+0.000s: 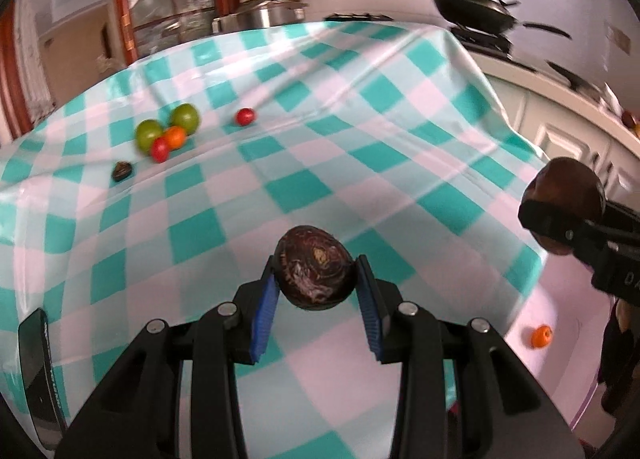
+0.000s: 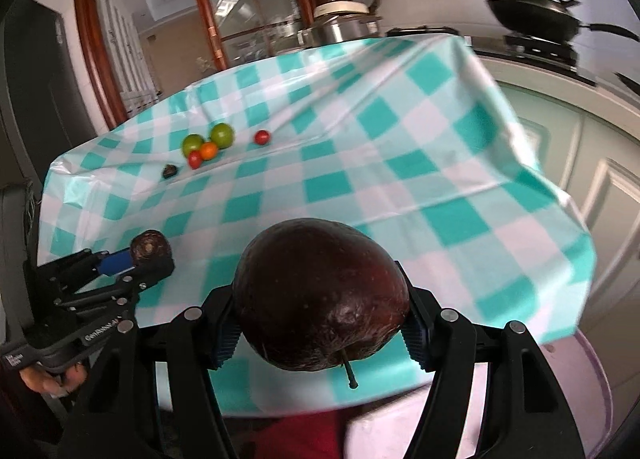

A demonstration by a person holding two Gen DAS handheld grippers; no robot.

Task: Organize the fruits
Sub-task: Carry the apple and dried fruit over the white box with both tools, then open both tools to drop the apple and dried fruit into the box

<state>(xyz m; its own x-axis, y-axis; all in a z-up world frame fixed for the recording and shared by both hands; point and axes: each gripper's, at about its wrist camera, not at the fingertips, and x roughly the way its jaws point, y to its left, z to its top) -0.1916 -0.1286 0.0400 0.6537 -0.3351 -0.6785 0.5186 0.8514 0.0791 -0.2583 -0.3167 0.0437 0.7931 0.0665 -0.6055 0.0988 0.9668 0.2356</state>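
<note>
Kitchen backdrop, table under a teal-and-white checked cloth (image 1: 304, 163). Going left to right, I see a small dark fruit (image 1: 122, 171) lying alone at far left, then a cluster: two green fruits (image 1: 149, 132), one orange fruit (image 1: 175, 136) and one red fruit (image 1: 160, 149) bunched together, with a second red fruit (image 1: 245, 117) a bit to their right, apart. Left gripper (image 1: 316, 283) is nearly closed, blue pads (image 1: 266, 301) pinching a dark brown egg-shaped fruit (image 1: 315, 269), held clear above the cloth. Right gripper (image 2: 320, 323) is about half open, clamped on a big dark red apple (image 2: 320, 291), stem pointing back at the camera, also off the cloth. One more small orange fruit (image 1: 541, 336) sits on a pale surface past the cloth's right edge.
</note>
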